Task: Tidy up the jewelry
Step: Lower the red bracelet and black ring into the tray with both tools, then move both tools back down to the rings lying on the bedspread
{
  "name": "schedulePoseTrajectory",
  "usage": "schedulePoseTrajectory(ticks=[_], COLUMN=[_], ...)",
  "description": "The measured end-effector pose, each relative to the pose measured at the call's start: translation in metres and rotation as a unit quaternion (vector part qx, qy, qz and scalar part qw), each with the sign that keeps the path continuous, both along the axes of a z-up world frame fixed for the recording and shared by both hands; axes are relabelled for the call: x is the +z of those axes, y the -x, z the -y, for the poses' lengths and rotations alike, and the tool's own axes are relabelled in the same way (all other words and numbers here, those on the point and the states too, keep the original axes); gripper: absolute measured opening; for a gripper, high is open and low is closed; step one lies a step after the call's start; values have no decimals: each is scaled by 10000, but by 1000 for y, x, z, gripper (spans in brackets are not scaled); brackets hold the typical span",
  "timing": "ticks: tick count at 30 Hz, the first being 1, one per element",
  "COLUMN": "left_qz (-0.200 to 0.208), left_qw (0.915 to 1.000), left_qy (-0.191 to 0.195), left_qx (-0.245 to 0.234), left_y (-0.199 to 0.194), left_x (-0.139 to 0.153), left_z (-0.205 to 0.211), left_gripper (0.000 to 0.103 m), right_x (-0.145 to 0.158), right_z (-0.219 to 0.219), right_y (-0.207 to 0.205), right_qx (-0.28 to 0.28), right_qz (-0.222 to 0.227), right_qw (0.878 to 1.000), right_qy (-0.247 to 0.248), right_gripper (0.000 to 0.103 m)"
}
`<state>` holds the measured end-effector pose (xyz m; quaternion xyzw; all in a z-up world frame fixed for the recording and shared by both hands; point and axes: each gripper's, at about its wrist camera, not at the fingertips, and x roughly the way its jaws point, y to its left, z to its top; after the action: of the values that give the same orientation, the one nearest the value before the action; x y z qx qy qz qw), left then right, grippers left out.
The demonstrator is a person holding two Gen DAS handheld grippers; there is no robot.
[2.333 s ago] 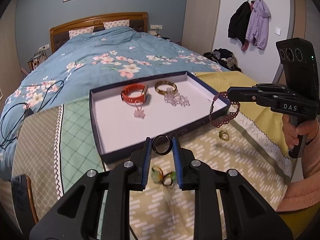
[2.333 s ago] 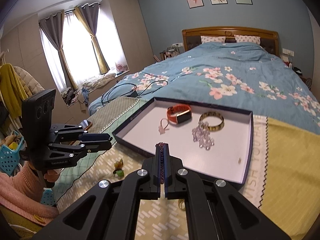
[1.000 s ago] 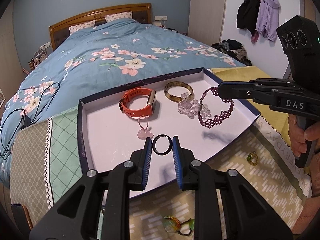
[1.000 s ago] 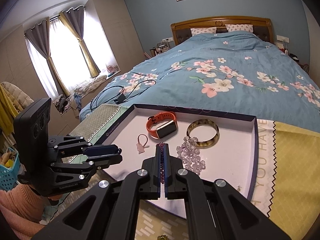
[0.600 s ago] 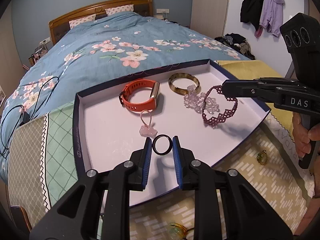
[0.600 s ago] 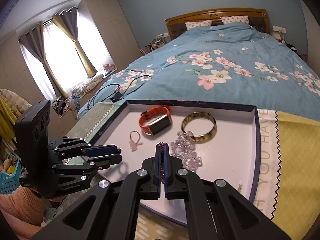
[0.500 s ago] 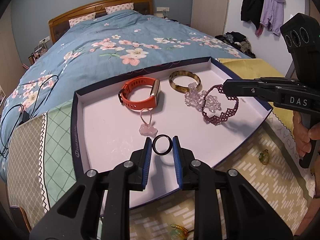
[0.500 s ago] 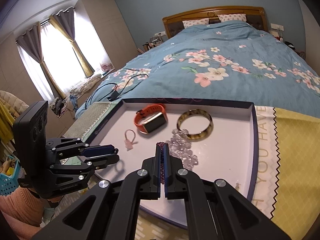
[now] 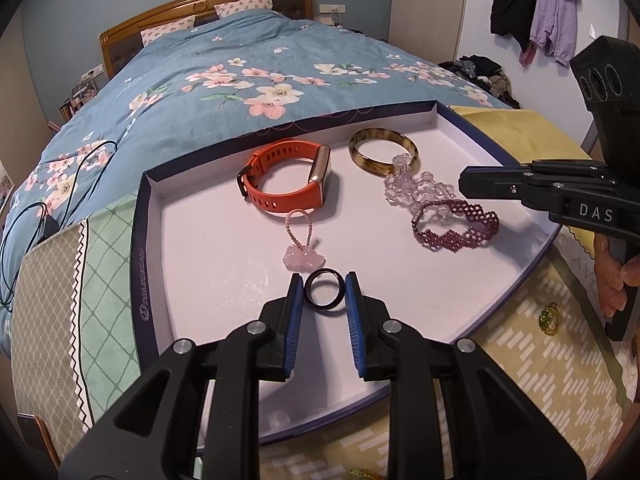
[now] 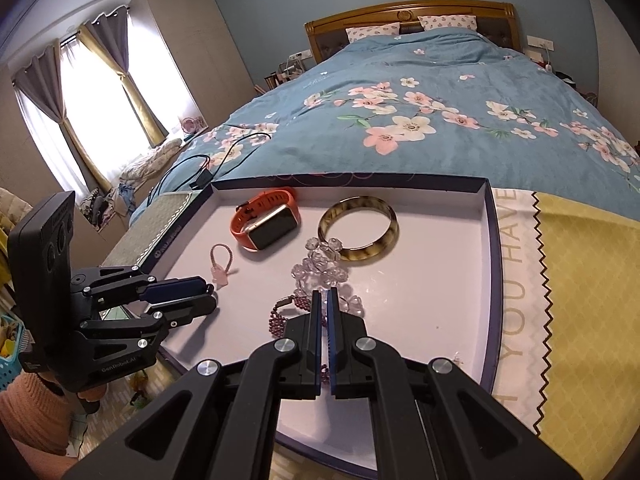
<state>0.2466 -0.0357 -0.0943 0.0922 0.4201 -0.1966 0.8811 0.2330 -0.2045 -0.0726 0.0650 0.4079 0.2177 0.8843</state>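
Ahead of the claws we see a bed (image 9: 256, 60) with a flowered blue quilt (image 10: 440, 120). Left of them trails a black cable (image 9: 60, 176); far right, jackets (image 9: 536, 4) hang.
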Motion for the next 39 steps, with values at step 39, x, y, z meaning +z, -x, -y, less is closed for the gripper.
schedulePoseTrajectory(ticks=[39], left_qz=[392], left_qw=[9984], left_qy=[397], left_qx=[-126], left_y=[126], left_x=[20], left_z=[-57], left_gripper=[33], right_x=[-1], right_z=[9], right_y=[108], right_qx=[358], right_qz=[-9], right_qw=[9988], right_qy=[345], right_gripper=[27])
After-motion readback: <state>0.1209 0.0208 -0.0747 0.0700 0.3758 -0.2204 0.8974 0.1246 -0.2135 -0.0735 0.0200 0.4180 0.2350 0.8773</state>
